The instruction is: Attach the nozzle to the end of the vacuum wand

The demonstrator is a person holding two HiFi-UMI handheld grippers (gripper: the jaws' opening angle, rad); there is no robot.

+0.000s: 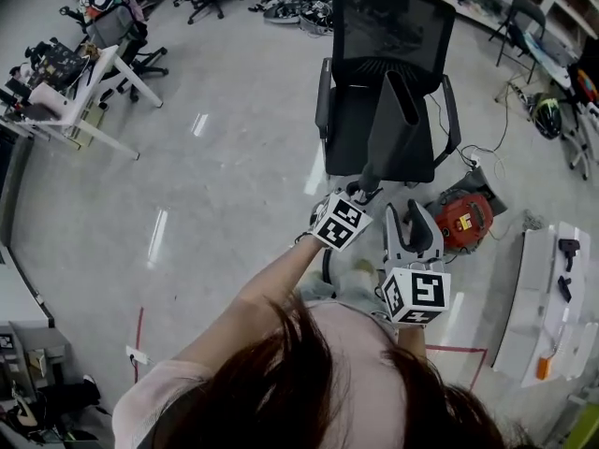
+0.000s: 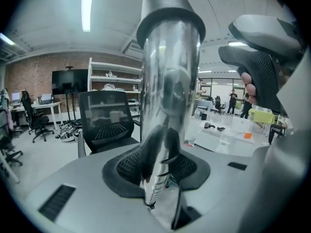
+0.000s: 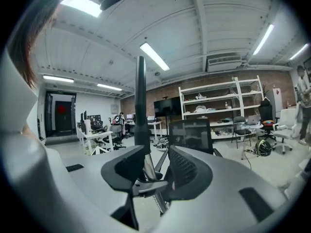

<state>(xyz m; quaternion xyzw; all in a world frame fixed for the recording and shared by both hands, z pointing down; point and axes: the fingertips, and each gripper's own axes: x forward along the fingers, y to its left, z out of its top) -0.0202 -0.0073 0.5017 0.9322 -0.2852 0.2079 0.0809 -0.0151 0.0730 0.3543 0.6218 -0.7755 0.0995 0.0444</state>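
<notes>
In the head view a dark grey, flat nozzle [image 1: 398, 124] stands upright, its slanted mouth on top. It rises out of my left gripper [image 1: 365, 193]. The left gripper view shows a shiny wand [image 2: 167, 96] upright between that gripper's pads [image 2: 146, 154], which are shut on it just under a wider collar [image 2: 170, 25]. My right gripper [image 1: 414, 223] sits close to the right of the wand with its jaws apart and nothing between them. Through their gap the right gripper view shows the thin dark nozzle [image 3: 140, 106] a little ahead. The wand's lower end is hidden.
A black mesh office chair [image 1: 388, 26] stands right behind the nozzle. The red vacuum body [image 1: 465, 218] lies on the floor to the right among cables. White panels [image 1: 552, 288] lie at the far right, and a white desk [image 1: 84, 101] stands at the far left.
</notes>
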